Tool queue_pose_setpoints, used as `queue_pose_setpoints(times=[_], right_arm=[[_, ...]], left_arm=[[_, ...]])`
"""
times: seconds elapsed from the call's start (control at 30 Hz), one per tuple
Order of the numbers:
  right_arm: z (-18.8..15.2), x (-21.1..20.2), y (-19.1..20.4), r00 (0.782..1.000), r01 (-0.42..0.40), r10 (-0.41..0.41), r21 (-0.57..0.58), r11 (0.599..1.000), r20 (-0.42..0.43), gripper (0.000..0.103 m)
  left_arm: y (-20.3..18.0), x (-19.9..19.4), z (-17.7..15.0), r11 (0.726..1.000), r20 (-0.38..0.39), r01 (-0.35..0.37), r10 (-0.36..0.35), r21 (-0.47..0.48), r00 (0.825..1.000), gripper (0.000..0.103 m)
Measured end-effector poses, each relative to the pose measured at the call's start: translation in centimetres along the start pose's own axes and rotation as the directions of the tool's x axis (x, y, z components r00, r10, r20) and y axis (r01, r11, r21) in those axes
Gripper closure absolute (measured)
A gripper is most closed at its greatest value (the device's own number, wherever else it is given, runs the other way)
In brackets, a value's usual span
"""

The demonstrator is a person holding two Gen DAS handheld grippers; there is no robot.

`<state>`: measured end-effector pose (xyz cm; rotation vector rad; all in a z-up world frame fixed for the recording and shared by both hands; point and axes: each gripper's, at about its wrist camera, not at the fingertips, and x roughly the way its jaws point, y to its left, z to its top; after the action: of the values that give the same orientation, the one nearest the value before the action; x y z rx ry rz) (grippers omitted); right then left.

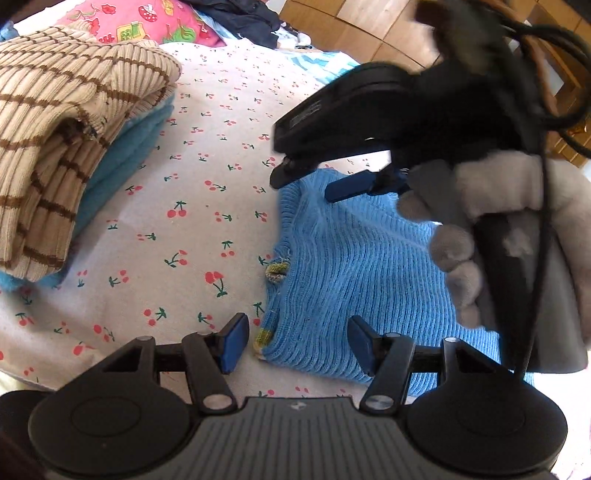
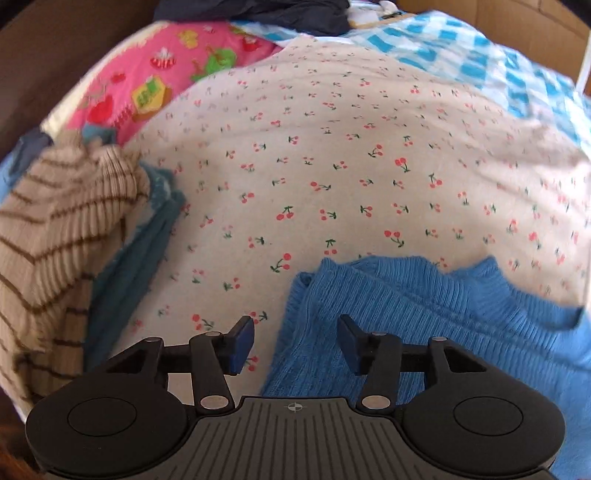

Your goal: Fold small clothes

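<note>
A blue knit sweater (image 1: 354,266) lies folded on the cherry-print sheet (image 1: 192,177), with a small yellow-green trim at its left edge. My left gripper (image 1: 299,343) is open just above the sweater's near left corner, and its pads do not press the knit. My right gripper (image 1: 314,181), held by a grey-gloved hand (image 1: 480,240), hovers open over the sweater's far edge. In the right wrist view that gripper (image 2: 296,343) stands open over the left border of the blue sweater (image 2: 406,314), holding nothing.
A folded stack sits at the left: a beige sweater with brown stripes (image 1: 62,133) on a teal garment (image 1: 122,162). Farther back lie a pink printed cloth (image 2: 155,74), dark clothing (image 2: 280,11) and blue-checked fabric (image 2: 461,48). Wooden floor (image 1: 369,26) lies beyond the bed.
</note>
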<state>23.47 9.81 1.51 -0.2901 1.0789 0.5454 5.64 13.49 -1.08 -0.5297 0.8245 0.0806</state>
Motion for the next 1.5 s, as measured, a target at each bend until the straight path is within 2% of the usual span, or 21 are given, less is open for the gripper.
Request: queue_pose_setpoints(times=[0.1,0.17,0.2,0.23,0.3,0.43,0.63,0.7,0.8,0.9,0.93,1.0,1.07,1.13,1.23,1.33,1.5], right_arm=[[-0.2,1.8,1.1,0.997,0.069,-0.071,-0.065,0.995,-0.018,0.055],[-0.4,2.1,1.4,0.995,0.103,-0.104,-0.099,0.99,-0.005,0.065],[-0.4,1.9,1.3,0.994,0.108,-0.108,-0.101,0.989,-0.001,0.074],[-0.4,1.6,0.9,0.995,0.097,-0.097,-0.089,0.991,0.003,0.082],[-0.2,0.6,-0.3,0.998,0.066,-0.066,-0.035,0.997,0.009,0.091],[-0.1,-2.0,-2.6,0.998,-0.004,0.001,0.051,0.999,0.055,0.093],[-0.9,-6.1,-5.3,0.986,-0.088,0.072,0.105,0.991,0.148,0.093],[-1.3,-7.2,-6.3,0.979,-0.124,0.101,0.128,0.984,0.176,0.093],[-2.0,-8.5,-7.6,0.969,-0.162,0.129,0.147,0.976,0.211,0.093],[-2.7,-9.4,-9.0,0.959,-0.192,0.149,0.168,0.967,0.24,0.093],[-3.0,-9.7,-9.6,0.955,-0.206,0.158,0.179,0.962,0.249,0.093],[-3.7,-10.3,-10.8,0.947,-0.235,0.178,0.202,0.951,0.267,0.093],[-4.4,-11.1,-12.1,0.937,-0.263,0.193,0.224,0.939,0.291,0.093],[-5.4,-12.2,-13.7,0.924,-0.289,0.203,0.244,0.926,0.324,0.093],[-7.3,-13.8,-16.6,0.903,-0.321,0.203,0.28,0.905,0.378,0.093],[-9.8,-15.2,-20.3,0.878,-0.355,0.183,0.347,0.868,0.441,0.093],[-14.7,-16.8,-25.9,0.851,-0.354,0.082,0.451,0.819,0.519,0.093]], left_arm=[[0.1,0.0,0.1,1.0,-0.001,0.005,-0.005,-0.006,1.0,0.04],[0.0,0.0,0.0,1.0,-0.002,0.001,-0.001,0.001,1.0,0.041],[-0.1,-0.1,0.0,1.0,-0.003,-0.001,0.001,0.008,1.0,0.041],[-0.2,-0.1,-0.1,1.0,-0.002,-0.005,0.005,0.015,1.0,0.04],[-0.4,-0.1,-0.1,1.0,0.0,-0.006,0.006,0.021,1.0,0.04],[-0.5,-0.7,-0.1,1.0,0.026,0.017,-0.017,0.014,1.0,0.033],[-0.5,-1.6,-0.4,1.0,0.09,-0.011,0.011,0.005,0.996,0.029],[-1.0,-1.4,-0.5,0.999,0.089,-0.029,0.027,0.025,0.996,0.026],[-1.9,-0.6,-0.5,0.997,0.082,-0.029,0.023,0.073,0.996,0.025],[-2.9,0.0,-0.6,0.991,0.094,-0.06,0.049,0.123,0.994,0.026],[-3.2,0.0,-0.7,0.988,0.099,-0.07,0.056,0.141,0.993,0.027],[-3.8,0.0,-0.6,0.982,0.107,-0.082,0.065,0.168,0.992,0.042],[-4.3,0.1,-0.3,0.984,0.092,-0.07,0.055,0.167,0.994,0.065],[-5.3,0.0,-0.1,0.986,0.084,-0.041,0.027,0.162,0.996,0.077],[-8.3,-0.9,-0.2,0.974,0.095,0.008,-0.031,0.227,0.995,0.079],[-12.4,-1.5,-0.7,0.942,0.093,0.062,-0.098,0.331,0.991,0.079],[-18.1,-1.0,-1.7,0.891,0.043,0.141,-0.176,0.432,0.983,0.079]])
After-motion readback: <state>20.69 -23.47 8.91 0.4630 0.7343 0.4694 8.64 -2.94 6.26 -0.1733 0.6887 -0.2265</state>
